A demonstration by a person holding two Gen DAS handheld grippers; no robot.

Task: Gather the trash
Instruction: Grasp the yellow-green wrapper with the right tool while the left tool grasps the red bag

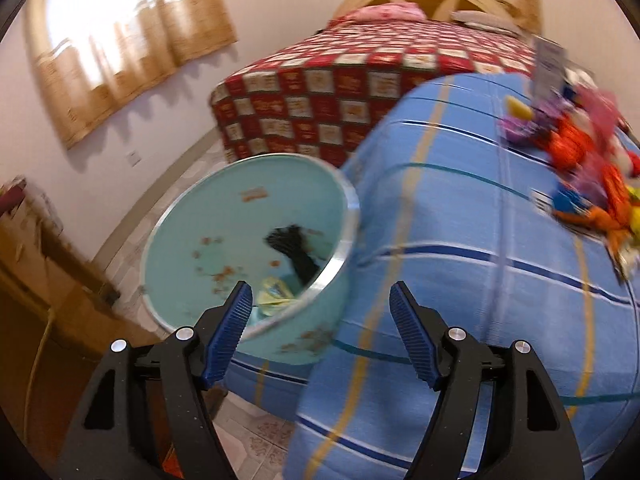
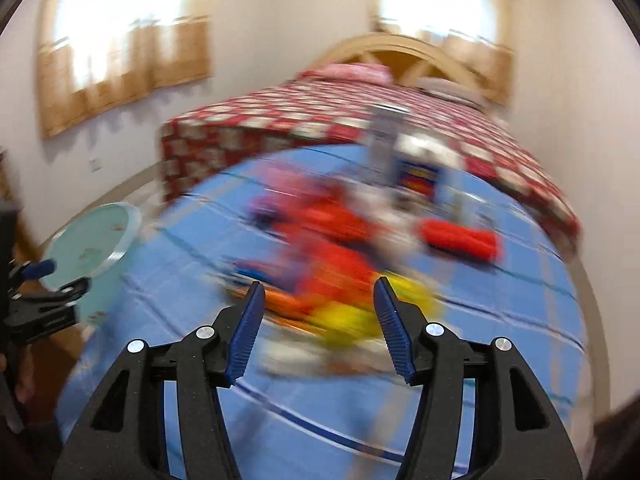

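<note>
**Left gripper** [image 1: 322, 312]: jaws apart, nothing between the blue ribbed pads [image 1: 234, 328]. It hangs over the near edge of the bin, angled down.

**Right gripper** [image 2: 320, 312]: jaws apart, empty. It points down at the litter heap, apparently lined up for a pick. Its view is heavily blurred.

**Bin** [image 1: 352, 216]: pale turquoise pail with a metal rim, standing on the floor hard against the corner of the blue bed, presumably so litter can go from bedspread to bin in a short carry. Inside lie a black crumpled item [image 1: 294, 248] and a yellowish wrapper [image 1: 272, 294]. The brown specks on the wall appear to be printed pattern or soiling; cannot tell which.

**Trash** [image 2: 340, 264]: loose heap of red, orange, yellow and purple wrappers on the blue striped bedspread [image 1: 460, 280], well apart from the bin. Single pieces cannot be told apart in the blur. A white-and-blue upright carton or pack [image 2: 400, 156] stands behind the heap.

**Surroundings**: a second bed with a red checked cover [image 1: 340, 92] beyond; curtained window [image 1: 120, 40] on the wall; cardboard boxes [image 1: 48, 280] at far left.

**Obstructions**: none evident between the right gripper and the heap. The bin rim lies close under the left jaws.
</note>
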